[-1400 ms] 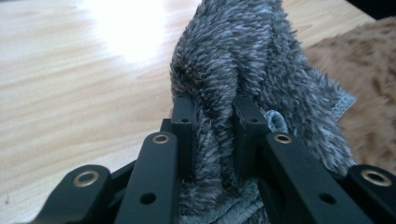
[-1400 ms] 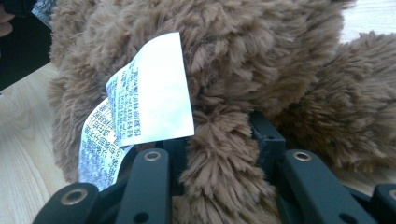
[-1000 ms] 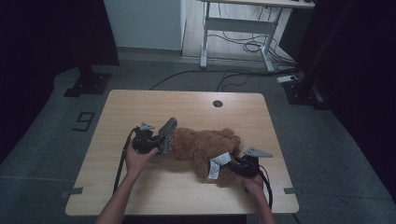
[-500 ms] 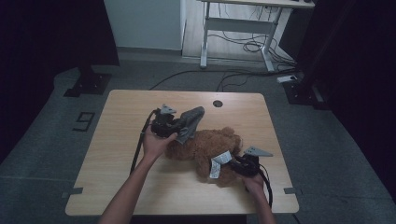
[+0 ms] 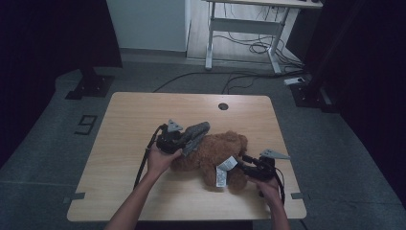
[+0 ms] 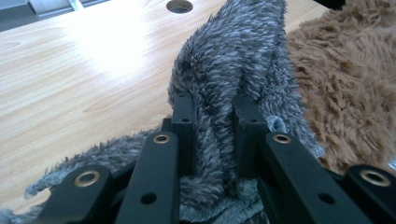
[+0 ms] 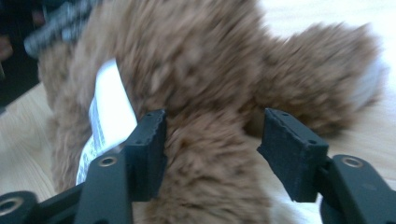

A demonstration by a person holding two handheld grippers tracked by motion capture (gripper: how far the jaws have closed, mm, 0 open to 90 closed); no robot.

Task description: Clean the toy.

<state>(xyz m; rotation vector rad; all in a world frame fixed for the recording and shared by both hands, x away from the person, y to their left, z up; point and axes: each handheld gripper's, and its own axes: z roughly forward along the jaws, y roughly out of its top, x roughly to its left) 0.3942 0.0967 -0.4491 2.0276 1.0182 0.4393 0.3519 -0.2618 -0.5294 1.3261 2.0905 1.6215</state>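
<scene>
Grey cloth (image 5: 195,132) sat at approx. 10 o'clock of the brown bear (image 5: 215,153), bunched against its upper side, mid surface (image 5: 143,110). Left gripper (image 6: 212,112) was clamped tight on a fold of the cloth, so the pick-up looked done; pulling it free of the bear was prob. left. Right gripper (image 7: 210,140), at the bear's 4 o'clock near a white tag (image 5: 223,171), had its jaws just spreading, fur between but pads not squeezing.
</scene>
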